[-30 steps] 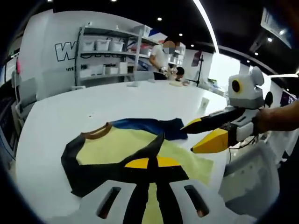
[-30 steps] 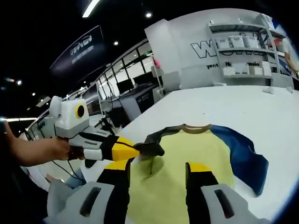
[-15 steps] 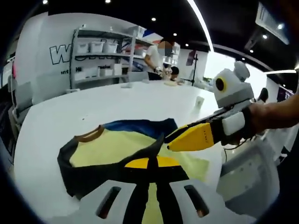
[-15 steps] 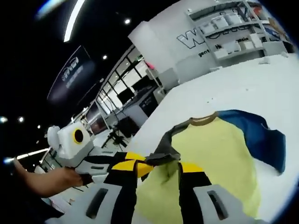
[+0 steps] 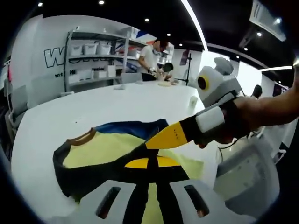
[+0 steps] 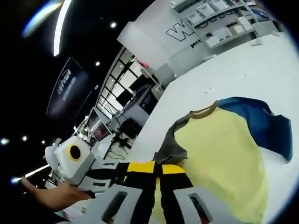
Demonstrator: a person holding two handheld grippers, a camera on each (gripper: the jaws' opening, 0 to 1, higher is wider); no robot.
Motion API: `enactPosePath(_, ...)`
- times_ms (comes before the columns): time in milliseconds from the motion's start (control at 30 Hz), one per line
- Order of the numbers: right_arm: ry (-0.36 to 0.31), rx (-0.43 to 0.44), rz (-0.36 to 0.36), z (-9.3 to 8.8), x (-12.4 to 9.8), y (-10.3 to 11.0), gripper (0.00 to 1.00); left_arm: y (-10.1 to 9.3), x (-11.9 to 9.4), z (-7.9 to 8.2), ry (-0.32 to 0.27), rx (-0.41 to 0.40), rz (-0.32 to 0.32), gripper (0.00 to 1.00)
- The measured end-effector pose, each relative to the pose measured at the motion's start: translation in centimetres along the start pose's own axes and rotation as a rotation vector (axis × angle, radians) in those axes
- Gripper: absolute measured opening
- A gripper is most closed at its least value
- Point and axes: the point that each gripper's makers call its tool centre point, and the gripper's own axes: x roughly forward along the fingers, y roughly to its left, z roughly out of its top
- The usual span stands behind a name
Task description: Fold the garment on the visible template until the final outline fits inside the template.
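White worktop point(image 5: 56, 116) carries a yellow T-shirt point(image 6: 224, 154); shelving point(image 5: 93, 58) upper left; both claws point(image 5: 148, 163) point(image 6: 156, 169) seemingly pinch its grey sleeve point(image 6: 172, 150).

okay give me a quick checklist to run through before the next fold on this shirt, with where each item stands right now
1. Left gripper closed on the dark grey sleeve: ok, jaws together with the fabric between them.
2. Right gripper closed on that same sleeve: ok, jaws nearly shut at its edge.
3. Yellow shirt body flat on the white table: ok.
4. Blue sleeve spread out on the table: ok.
5. Template outline visible around the shirt: cannot tell, no marking shows.
6. Whole shirt in sight: not ok, the hem is cut off by the edge of both views.
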Motion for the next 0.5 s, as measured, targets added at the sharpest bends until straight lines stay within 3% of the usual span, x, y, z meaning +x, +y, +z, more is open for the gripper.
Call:
enactPosePath(333, 0.014, -0.073, -0.013, 1.3, 0.1, -0.4, 0.00, 0.5, 0.4, 0.8, -0.023, 0.009, 0.000, 0.13)
enactPosePath(500, 0.019, -0.115, -0.017, 2.0, -0.1, -0.5, 0.00, 1.1, 0.1, 0.0, 0.000, 0.021, 0.021, 0.21)
